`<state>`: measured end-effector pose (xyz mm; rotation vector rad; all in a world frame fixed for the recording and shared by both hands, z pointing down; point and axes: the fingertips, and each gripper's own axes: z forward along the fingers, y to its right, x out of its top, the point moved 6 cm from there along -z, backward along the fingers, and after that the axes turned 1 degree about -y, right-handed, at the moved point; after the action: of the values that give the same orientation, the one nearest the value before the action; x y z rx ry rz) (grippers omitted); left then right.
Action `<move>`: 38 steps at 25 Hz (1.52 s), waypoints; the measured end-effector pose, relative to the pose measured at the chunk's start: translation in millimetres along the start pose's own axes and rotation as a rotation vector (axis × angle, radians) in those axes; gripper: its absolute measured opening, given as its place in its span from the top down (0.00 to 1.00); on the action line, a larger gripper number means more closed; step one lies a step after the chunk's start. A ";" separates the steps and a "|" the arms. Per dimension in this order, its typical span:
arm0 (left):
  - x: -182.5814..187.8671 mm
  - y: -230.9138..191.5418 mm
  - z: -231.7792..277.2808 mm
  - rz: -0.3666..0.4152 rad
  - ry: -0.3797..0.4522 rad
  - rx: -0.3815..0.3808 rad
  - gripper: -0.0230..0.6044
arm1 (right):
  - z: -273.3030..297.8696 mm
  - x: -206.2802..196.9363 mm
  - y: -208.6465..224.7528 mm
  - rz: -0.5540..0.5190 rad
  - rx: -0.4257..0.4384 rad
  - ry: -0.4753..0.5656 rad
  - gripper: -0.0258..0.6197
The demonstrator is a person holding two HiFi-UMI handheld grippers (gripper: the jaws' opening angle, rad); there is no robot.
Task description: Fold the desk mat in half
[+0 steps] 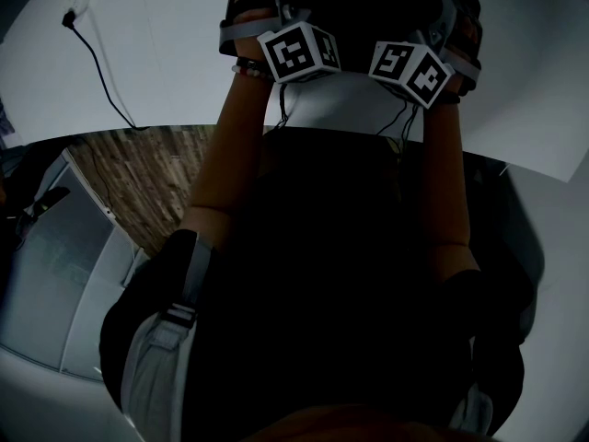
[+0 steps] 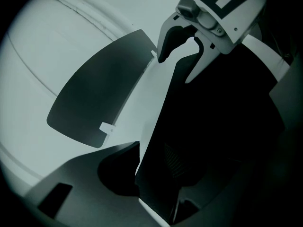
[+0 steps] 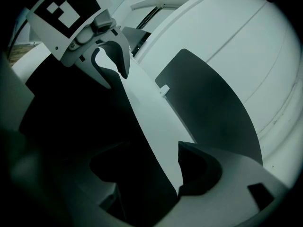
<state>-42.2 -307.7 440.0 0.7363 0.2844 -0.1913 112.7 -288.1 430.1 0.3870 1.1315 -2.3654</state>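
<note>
Black desk mat [image 2: 213,117] betw. spread jaws of L gripper [image 2: 154,163] & R gripper [image 3: 142,169], unpinched; b/w marker cubes [image 1: 299,52] on both

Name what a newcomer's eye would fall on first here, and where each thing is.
The black desk mat fills the foreground of both gripper views, its edge running between the open jaws of the left gripper and right gripper, which sit side by side. Beyond it, a dark grey panel lies on the white table.
</note>
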 end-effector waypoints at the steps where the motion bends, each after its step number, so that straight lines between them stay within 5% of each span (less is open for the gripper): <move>1: 0.0 -0.1 0.1 -0.003 0.002 0.000 0.70 | 0.1 -0.2 0.2 0.001 0.000 0.000 0.49; 20: 0.4 -0.4 0.4 -0.033 -0.004 -0.012 0.70 | -7.8 0.2 3.2 0.031 0.016 -0.035 0.48; 38: 16.2 -9.9 -41.0 -0.129 0.030 0.012 0.67 | -50.7 10.4 23.6 0.087 -0.015 0.041 0.49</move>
<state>-37.2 -288.1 399.6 0.7332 0.3597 -0.3051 118.9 -264.2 378.9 0.4711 1.1275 -2.2820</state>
